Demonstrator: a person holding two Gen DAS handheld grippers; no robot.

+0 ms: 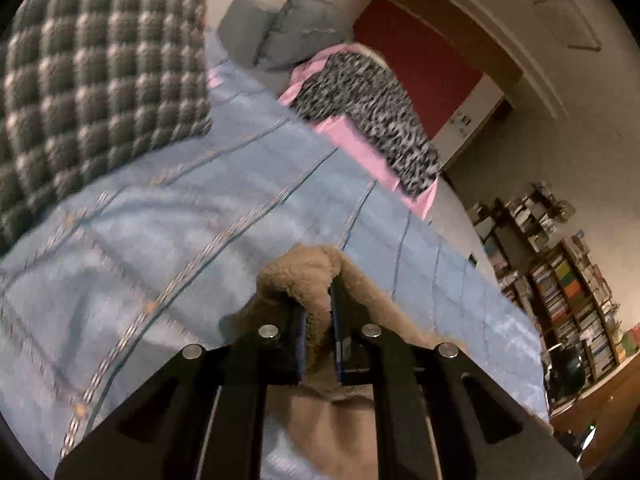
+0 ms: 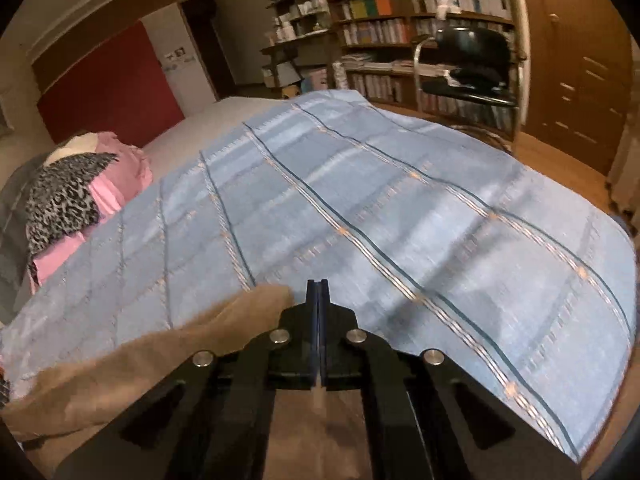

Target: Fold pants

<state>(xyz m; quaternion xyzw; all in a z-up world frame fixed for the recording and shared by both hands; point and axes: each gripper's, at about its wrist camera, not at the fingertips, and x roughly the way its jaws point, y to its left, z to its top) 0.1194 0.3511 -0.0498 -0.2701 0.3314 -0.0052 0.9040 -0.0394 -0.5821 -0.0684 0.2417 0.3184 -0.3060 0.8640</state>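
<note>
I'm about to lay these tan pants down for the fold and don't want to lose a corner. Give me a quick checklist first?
1. Left claw shut on the tan pants: ok, fleece bunched between the pads.
2. Right claw shut: ok.
3. Fabric caught in the right claw: cannot tell; the pants trail beside and below it.
4. Blue bedspread ahead free of clutter: ok.
5. Pink and leopard-print pile away from the landing area: ok, at the bed's far side.

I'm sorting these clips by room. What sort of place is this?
Most likely a bedroom that doubles as a study: a bed under a blue bedspread, pillows, and packed bookshelves.
</note>
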